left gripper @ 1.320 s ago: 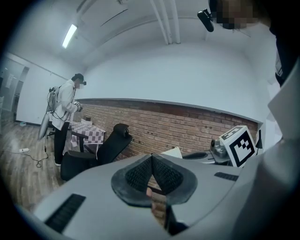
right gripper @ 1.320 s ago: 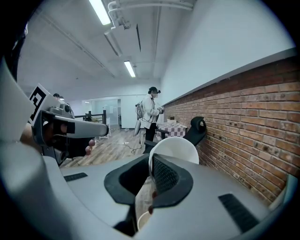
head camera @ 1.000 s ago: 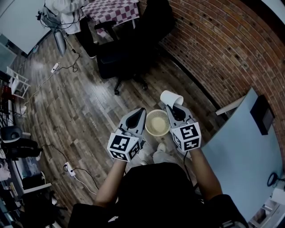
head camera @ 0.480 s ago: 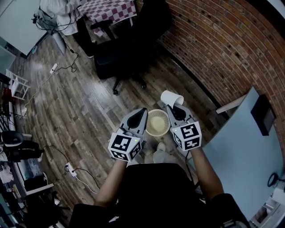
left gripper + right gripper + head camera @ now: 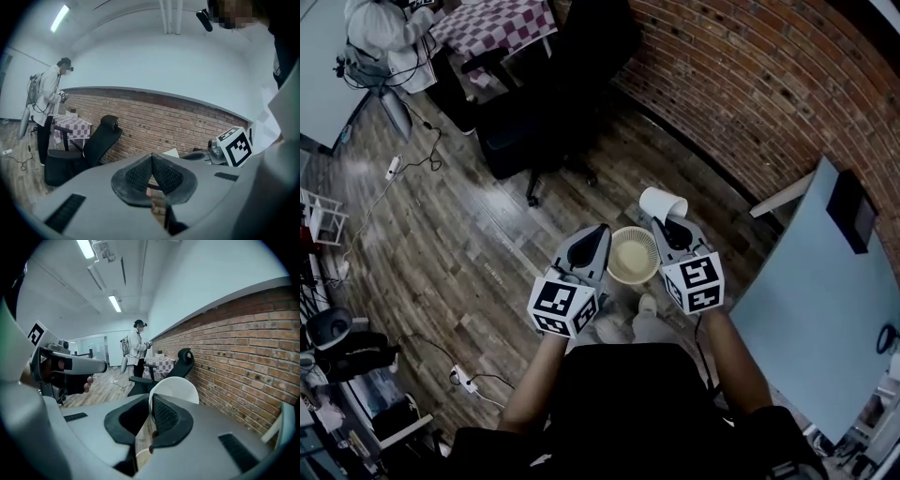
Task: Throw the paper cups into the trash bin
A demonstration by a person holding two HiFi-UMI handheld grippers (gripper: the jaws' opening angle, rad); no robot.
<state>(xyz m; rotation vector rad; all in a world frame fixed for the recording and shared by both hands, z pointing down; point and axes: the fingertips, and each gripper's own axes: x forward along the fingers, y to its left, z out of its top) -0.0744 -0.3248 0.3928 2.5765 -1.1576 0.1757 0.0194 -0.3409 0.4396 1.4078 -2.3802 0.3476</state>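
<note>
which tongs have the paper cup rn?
The right tongs: shut on the wall of the white paper cup, close to the trash bin. The left tongs are shut with nothing between them.

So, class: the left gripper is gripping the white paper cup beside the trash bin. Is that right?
Not quite. The right gripper is gripping the white paper cup beside the trash bin, as the right gripper view shows. The left gripper is shut on nothing.

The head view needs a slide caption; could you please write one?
Right gripper holds a white paper cup near a round cream bin.
</note>
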